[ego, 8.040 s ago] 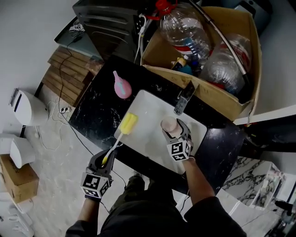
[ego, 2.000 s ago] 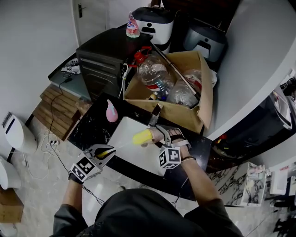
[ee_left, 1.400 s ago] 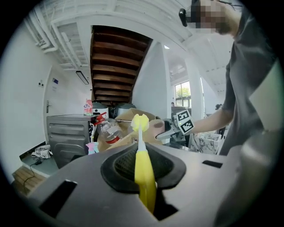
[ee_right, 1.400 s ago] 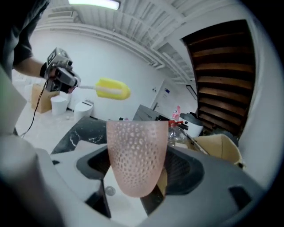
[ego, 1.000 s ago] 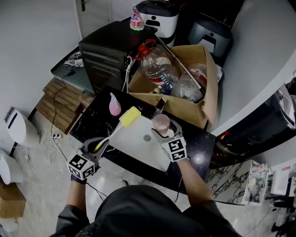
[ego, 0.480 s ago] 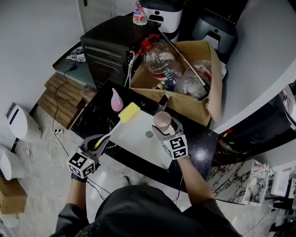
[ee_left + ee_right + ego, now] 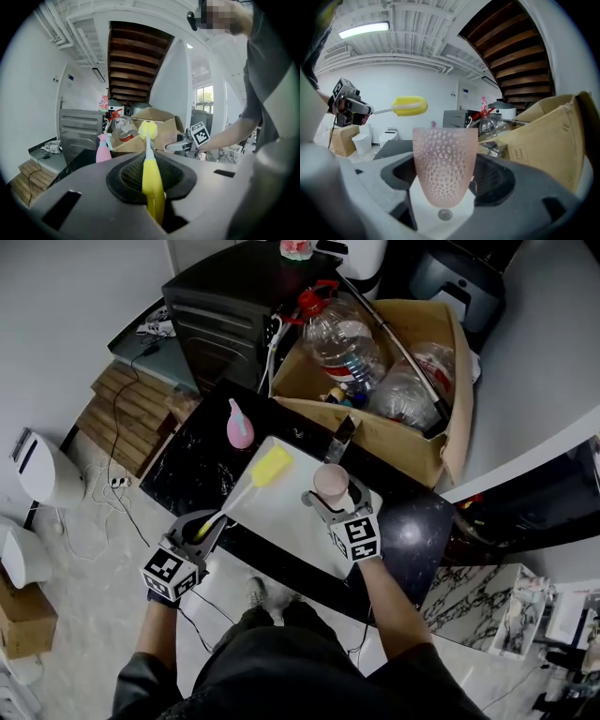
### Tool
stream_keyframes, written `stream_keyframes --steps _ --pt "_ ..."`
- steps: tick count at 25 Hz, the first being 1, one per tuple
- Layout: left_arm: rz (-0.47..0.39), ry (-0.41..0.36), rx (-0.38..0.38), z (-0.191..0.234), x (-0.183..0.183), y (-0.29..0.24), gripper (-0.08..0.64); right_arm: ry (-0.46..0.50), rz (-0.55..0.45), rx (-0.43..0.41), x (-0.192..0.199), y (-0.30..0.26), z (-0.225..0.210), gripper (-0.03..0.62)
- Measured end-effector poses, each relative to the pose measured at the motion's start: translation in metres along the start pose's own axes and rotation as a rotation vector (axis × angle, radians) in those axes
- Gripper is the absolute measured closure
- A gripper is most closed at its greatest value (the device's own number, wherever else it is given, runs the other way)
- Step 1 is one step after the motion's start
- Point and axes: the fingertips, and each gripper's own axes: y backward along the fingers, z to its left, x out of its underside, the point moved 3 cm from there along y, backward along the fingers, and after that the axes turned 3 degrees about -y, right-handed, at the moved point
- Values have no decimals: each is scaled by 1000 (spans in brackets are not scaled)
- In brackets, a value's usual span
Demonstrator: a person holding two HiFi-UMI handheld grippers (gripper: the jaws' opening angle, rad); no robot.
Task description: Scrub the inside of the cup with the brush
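Cup [image 7: 330,482]: pink and dimpled, upright with its mouth up, held over the far right part of the white sink [image 7: 281,521].
Right gripper [image 7: 331,503]: I have its jaws closed against the lower sides of the cup, which it carries off the basin.
Left gripper [image 7: 204,526]: at the sink's near left corner, jaws clamped on the yellow handle of the brush [image 7: 246,493].
Brush head: yellow sponge, over the sink's far left corner, well to the left of the cup and not touching it.
Change: two seconds ago I had the sponge right at the cup, low over the basin; half a second ago it was already out, and both tools sit much the same now.
Around: a pink spray bottle [image 7: 239,425] on the black counter [image 7: 187,479] by the sink's far left corner; a cardboard box [image 7: 412,442] of plastic bottles [image 7: 345,329] past the far edge; a black cabinet [image 7: 220,310] beside it.
In the way: the faucet [image 7: 339,440] stands just behind the cup.
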Motion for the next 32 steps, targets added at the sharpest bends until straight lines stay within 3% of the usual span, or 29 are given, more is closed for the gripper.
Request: stream_keyframes --steps 16,32 --pt "114 84 -16 31 67 -48 525 -45 126 -83 107 -68 10 232" --pt "212 129 -32 52 122 -76 523 -116 202 -75 193 -128 -8 232"
